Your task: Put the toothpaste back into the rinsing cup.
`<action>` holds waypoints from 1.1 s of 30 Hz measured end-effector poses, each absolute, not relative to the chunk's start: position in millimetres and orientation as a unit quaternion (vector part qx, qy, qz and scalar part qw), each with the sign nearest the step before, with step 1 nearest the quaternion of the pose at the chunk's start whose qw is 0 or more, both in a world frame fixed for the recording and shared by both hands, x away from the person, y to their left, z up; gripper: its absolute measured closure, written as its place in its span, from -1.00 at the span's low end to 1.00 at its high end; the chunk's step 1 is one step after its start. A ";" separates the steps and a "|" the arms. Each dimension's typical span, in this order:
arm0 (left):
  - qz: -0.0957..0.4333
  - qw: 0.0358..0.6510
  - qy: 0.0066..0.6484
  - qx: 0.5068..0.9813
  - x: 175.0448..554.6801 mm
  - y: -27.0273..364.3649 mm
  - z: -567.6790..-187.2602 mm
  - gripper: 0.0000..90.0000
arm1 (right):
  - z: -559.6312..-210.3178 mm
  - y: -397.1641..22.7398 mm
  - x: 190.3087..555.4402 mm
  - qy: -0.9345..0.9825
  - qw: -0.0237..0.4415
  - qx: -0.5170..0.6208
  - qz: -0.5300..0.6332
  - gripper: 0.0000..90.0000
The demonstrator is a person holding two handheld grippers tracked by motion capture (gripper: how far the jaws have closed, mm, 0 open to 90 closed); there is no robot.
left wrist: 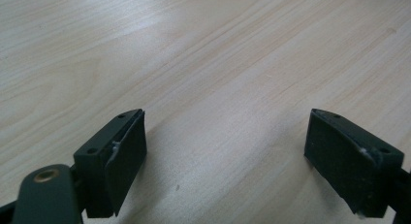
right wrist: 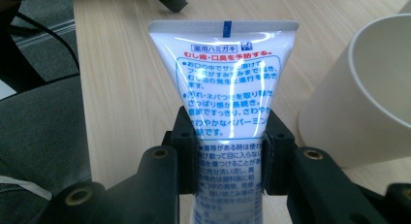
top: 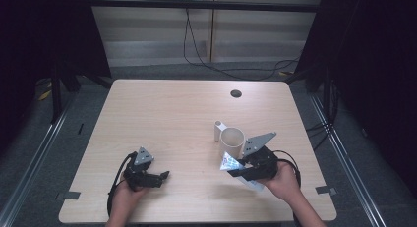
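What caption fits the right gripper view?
Right gripper clamps a white printed toothpaste tube beside a cream plastic cup.

The cup (top: 232,140) stands on the table (top: 162,114), right of centre, with its handle (top: 218,129) on the left far side. The tube (top: 230,163) lies just in front of the cup, between the jaws of the right gripper (top: 235,169). The left gripper (top: 164,175) rests on the table well to the left, apart from both.

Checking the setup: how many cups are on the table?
1: a cream plastic cup with a side handle stands right of centre, beside the white toothpaste tube held in the right gripper.
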State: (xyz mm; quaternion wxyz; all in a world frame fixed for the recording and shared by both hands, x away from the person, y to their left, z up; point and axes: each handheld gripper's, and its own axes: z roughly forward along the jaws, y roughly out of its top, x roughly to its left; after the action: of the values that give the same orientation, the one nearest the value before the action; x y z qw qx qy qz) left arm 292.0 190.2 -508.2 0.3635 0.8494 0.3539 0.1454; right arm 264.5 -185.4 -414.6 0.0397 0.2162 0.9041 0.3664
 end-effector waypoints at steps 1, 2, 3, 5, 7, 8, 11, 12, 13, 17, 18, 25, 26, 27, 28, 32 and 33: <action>0.145 0.363 0.354 0.849 292.0 190.2 -508.2 -0.67 | -413.4 -187.0 264.7 0.903 0.042 0.218 0.369 0.47; 0.146 0.364 0.354 0.849 292.0 190.1 -508.2 -0.67 | -412.1 -188.9 264.7 0.900 0.046 0.222 0.371 0.47; 0.144 0.364 0.355 0.849 291.8 190.0 -508.4 -0.67 | -411.1 -190.6 265.3 0.898 0.046 0.225 0.375 0.47; 0.146 0.364 0.355 0.849 291.9 190.1 -508.2 -0.67 | -408.6 -194.6 266.0 0.893 0.048 0.230 0.384 0.47; 0.145 0.363 0.354 0.849 292.0 190.1 -508.2 -0.67 | -406.5 -197.1 266.2 0.890 0.050 0.234 0.388 0.47; 0.145 0.364 0.354 0.849 291.9 190.1 -508.3 -0.67 | -405.3 -198.6 266.2 0.888 0.050 0.236 0.391 0.47; 0.146 0.363 0.355 0.849 291.8 190.1 -508.2 -0.67 | -401.9 -203.4 266.7 0.882 0.052 0.239 0.402 0.47; 0.146 0.363 0.354 0.849 291.9 190.1 -508.2 -0.67 | -400.8 -204.9 266.7 0.881 0.054 0.240 0.405 0.47; 0.145 0.363 0.354 0.849 291.9 190.1 -508.2 -0.67 | -399.8 -206.5 266.7 0.879 0.055 0.242 0.408 0.47; 0.145 0.363 0.354 0.849 291.9 190.1 -508.2 -0.67 | -394.8 -213.4 267.0 0.872 0.060 0.249 0.418 0.47; 0.145 0.363 0.354 0.850 292.0 190.1 -508.2 -0.67 | -393.8 -214.8 267.3 0.871 0.060 0.250 0.419 0.47; 0.146 0.363 0.354 0.849 291.9 190.1 -508.2 -0.67 | -387.8 -220.6 269.5 0.862 0.066 0.259 0.431 0.47; 0.146 0.363 0.354 0.849 291.9 190.1 -508.2 -0.67 | -387.1 -221.1 269.6 0.861 0.066 0.260 0.433 0.46; 0.146 0.363 0.354 0.849 291.9 190.2 -508.2 -0.67 | -386.3 -221.9 270.2 0.859 0.066 0.260 0.435 0.46; 0.146 0.363 0.354 0.849 291.9 190.1 -508.2 -0.67 | -385.2 -222.7 270.7 0.859 0.067 0.261 0.436 0.46; 0.146 0.363 0.354 0.849 291.9 190.1 -508.2 -0.67 | -381.9 -225.3 271.4 0.853 0.077 0.266 0.443 0.46; 0.146 0.363 0.354 0.849 291.9 190.1 -508.2 -0.67 | -381.2 -226.0 271.6 0.851 0.078 0.268 0.445 0.46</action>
State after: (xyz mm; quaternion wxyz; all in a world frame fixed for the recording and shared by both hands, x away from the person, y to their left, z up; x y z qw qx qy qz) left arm 291.9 190.1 -508.2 0.3633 0.8492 0.3543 0.1459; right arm 271.6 -226.0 -381.2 0.0778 0.2680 0.8509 0.4451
